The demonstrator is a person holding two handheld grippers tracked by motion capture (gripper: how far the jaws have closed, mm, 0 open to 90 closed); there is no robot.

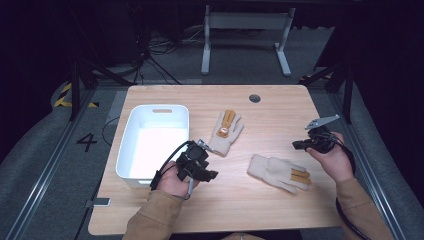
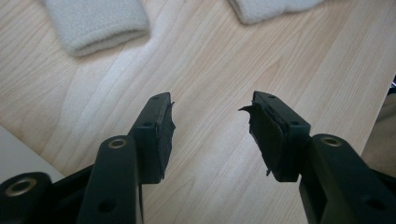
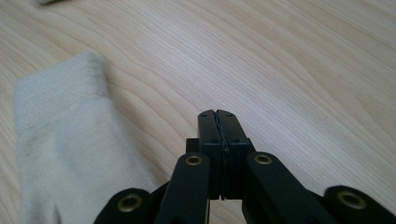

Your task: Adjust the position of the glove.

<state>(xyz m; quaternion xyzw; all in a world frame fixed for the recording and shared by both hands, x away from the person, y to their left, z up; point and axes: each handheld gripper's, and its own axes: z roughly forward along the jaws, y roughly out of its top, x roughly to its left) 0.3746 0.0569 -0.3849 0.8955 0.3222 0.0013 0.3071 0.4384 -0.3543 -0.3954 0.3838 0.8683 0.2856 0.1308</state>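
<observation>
- High view: my left gripper (image 1: 206, 161), jaws apart and empty, sits just short of the upper glove's (image 1: 226, 132) cuff, lined up to pinch it.
- My right gripper (image 1: 301, 145), jaws together, waits right of the lower glove (image 1: 278, 172).
- White bin (image 1: 131, 131) lies left of my left gripper, likely the gloves' destination.

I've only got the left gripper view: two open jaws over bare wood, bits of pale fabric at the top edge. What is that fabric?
Observer: Two gloves. The high view shows one glove just beyond the left tool, and a second glove lying between the hands.
Operator: Is the right tool holding anything?
Observer: No. In the right gripper view the right tool has its jaws shut together on nothing, beside the second glove's cuff.
Operator: Anywhere to put the gloves?
Observer: A white bin sits on the table to the left of the left tool, with nothing visible in it.
</observation>
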